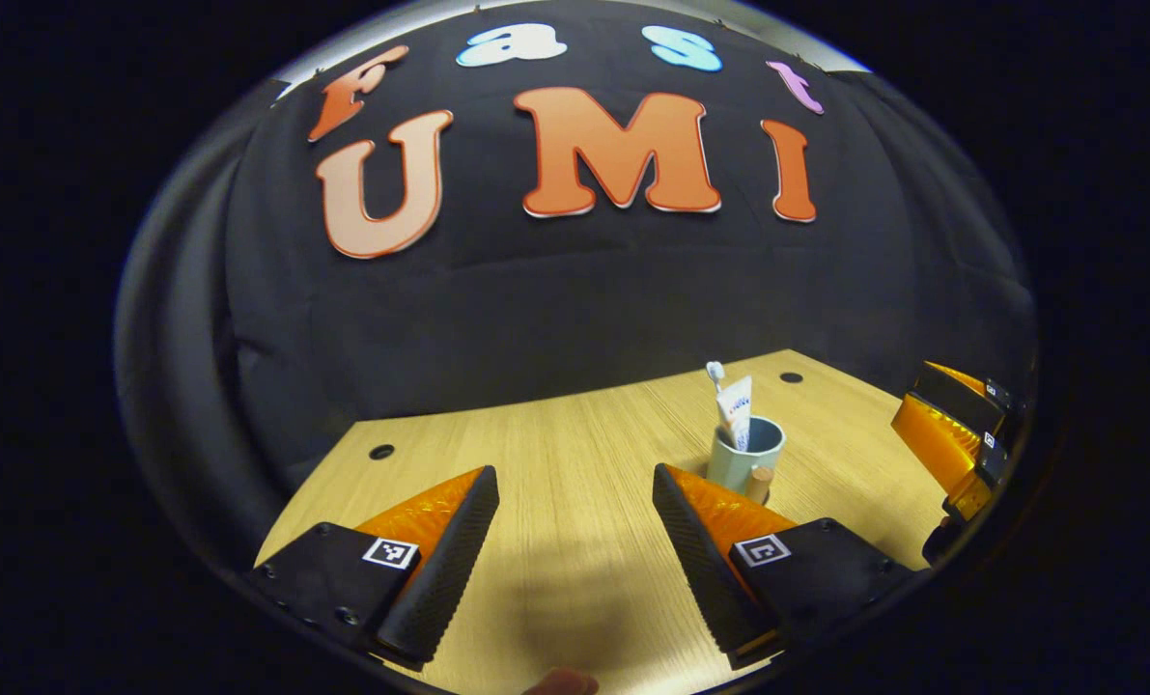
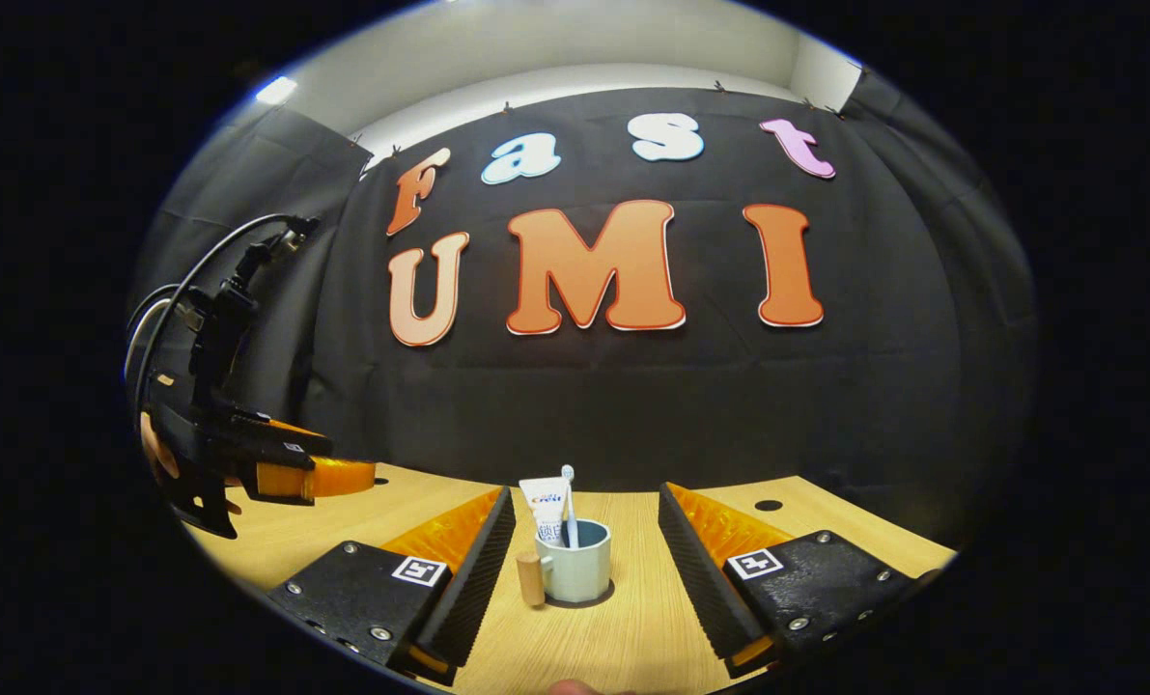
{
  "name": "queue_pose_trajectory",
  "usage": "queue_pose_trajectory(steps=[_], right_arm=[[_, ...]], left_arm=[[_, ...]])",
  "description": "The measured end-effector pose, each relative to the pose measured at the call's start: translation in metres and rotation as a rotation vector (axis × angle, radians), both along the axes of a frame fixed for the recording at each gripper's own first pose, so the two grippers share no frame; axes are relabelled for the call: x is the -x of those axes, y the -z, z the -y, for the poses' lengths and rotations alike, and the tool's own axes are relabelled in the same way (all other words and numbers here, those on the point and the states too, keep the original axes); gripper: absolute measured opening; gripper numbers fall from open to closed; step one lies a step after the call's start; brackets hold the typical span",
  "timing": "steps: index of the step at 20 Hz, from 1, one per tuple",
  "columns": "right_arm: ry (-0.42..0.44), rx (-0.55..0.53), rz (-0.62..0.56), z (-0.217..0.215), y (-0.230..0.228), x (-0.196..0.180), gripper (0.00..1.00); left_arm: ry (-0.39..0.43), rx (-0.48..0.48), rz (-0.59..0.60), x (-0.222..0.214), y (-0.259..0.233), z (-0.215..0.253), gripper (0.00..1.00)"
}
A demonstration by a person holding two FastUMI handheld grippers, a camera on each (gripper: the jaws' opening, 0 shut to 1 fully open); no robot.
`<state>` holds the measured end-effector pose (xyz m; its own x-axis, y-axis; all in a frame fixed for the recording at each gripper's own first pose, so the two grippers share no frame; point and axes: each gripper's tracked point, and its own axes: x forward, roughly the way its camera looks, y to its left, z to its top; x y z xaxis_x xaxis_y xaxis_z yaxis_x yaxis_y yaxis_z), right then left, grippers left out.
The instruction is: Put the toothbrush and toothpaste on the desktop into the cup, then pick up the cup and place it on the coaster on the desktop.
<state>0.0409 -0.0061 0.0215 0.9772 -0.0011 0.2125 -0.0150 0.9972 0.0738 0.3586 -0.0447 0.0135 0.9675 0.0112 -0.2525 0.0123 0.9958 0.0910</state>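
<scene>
fingers of the right gripper (image 2: 586,569): spread wide, nothing between them, hovering low over the desktop (image 2: 632,637); we see the cup (image 2: 577,571) standing in the gap ahead, clear of both fingers. fingers of the left gripper (image 1: 575,550): likewise released and empty, aimed at bare wood, with the cup (image 1: 741,458) just beyond its right-hand finger. cup: pale, upright, with a short wooden handle (image 2: 530,577) at its side; a dark rim under its base in the right gripper view may be the coaster, though we cannot tell for certain. contents: toothbrush (image 2: 569,502) and toothpaste (image 2: 545,510), both upright and leaning on the rim. handling, as we judge it: cup rigid, smooth and probably glazed, so slippery and breakable; moderate weight, top-heavy with the tall items. best hold: across the body below the rim, squeezing squarely; the handle looks too stubby to trust. toothpaste tube soft, toothbrush light and stiff.
</scene>
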Motion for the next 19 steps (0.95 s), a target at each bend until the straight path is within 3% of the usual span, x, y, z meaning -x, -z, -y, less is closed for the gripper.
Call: queue_pose_trajectory(steps=[4, 8, 19], right_arm=[[0.003, 0.023, 0.031, -0.01, -0.01, -0.002, 0.9], [0.006, 0.039, 0.037, -0.014, -0.009, -0.003, 0.9], [-0.01, 0.053, 0.053, -0.018, -0.01, 0.003, 0.9]], left_arm=[[-0.074, -0.004, 0.162, 0.003, -0.003, -0.002, 1.0], [-0.094, 0.028, 0.274, 0.006, -0.011, -0.005, 1.0], [-0.139, 0.03, 0.418, 0.024, -0.027, -0.008, 1.0]])
